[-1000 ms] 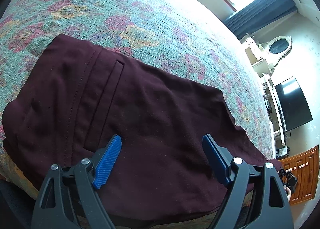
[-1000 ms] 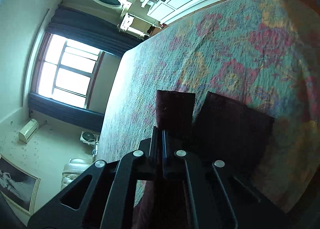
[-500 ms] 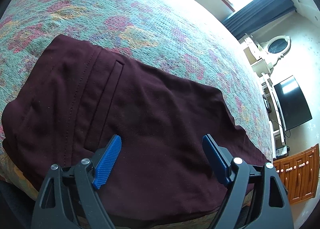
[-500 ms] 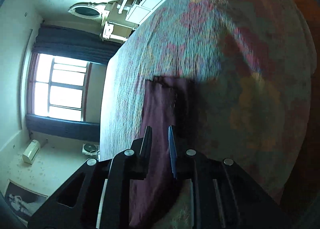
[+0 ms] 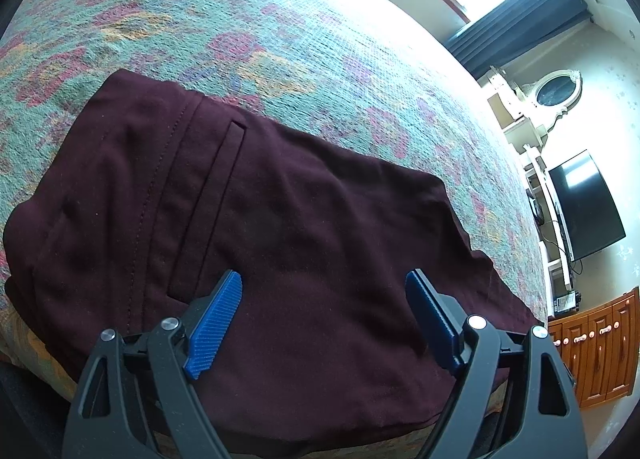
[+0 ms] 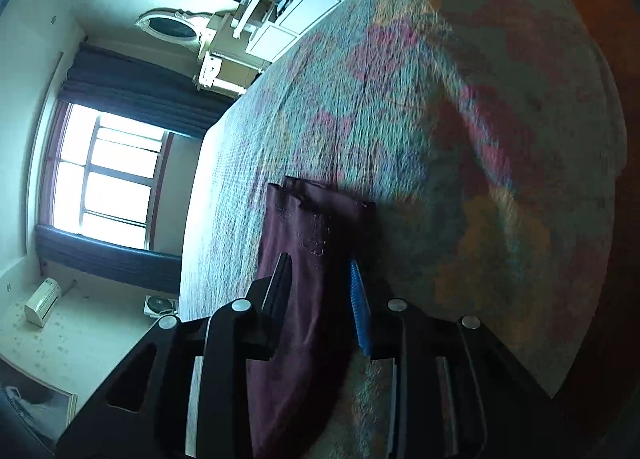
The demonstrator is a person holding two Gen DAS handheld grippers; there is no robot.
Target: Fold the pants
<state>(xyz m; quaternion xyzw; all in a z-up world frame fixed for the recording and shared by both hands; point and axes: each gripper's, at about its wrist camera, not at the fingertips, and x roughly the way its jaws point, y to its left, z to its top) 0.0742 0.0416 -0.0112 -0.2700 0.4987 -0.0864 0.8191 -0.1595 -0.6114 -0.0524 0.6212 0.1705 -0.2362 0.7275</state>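
both grippers: matte black plastic frames with triangular cutouts, silver pivot screws, ribbed blue pads on the fingers [image 5: 216, 319] (same build on right gripper [image 6: 320, 279]).

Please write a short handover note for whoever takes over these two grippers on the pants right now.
Left gripper: open wide, above the seat of the maroon pants, holding nothing.
Right gripper: jaws have just been opening; the leg-hem end lies between them, pads no longer pressing.
Pants lie near the edge of the floral bedspread, back pocket up, leg end laid down on the bed.
Done: legs brought together, hem end set down.
Left: probably fold the legs up toward the waist and flatten.
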